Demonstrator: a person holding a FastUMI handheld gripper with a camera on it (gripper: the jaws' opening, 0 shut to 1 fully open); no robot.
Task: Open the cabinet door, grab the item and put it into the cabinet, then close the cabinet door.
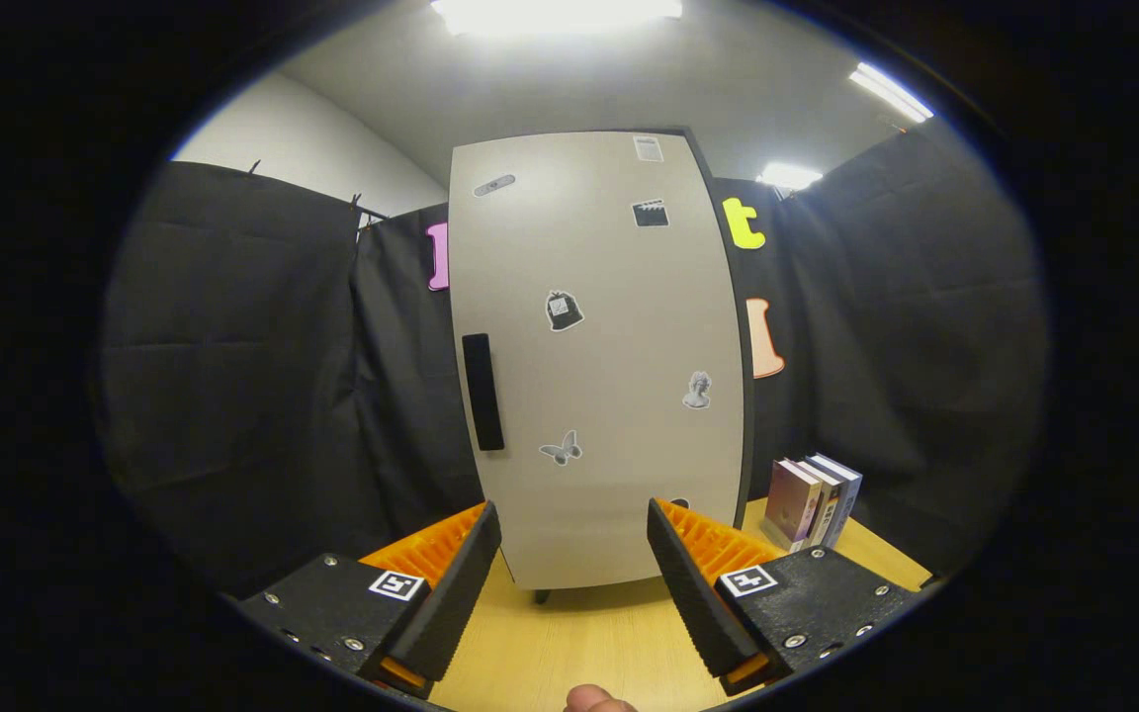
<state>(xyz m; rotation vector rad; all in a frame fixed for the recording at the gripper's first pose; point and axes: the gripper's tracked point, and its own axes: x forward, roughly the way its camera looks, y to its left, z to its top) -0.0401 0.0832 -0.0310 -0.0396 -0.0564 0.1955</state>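
Pale-grey cabinet door [594, 356] was recorded shut, handle [482, 392] untouched; claw [574, 554] was held wide open and empty, books [812, 499] ungrasped, every step judged outstanding.

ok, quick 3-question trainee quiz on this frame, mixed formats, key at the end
1. True or false: the cabinet door is shut.
2. Multiple choice: the black handle sits (A) near the door's left edge, (B) at the door's centre, (C) near its right edge.
3. Short answer: what stands on the wooden table to the right of the cabinet, and what is the gripper holding?

Key
1. True: the door lies flush across the cabinet front.
2. A.
3. A small row of upright books; the gripper holds nothing, its fingers spread open just ahead of the door's lower part.
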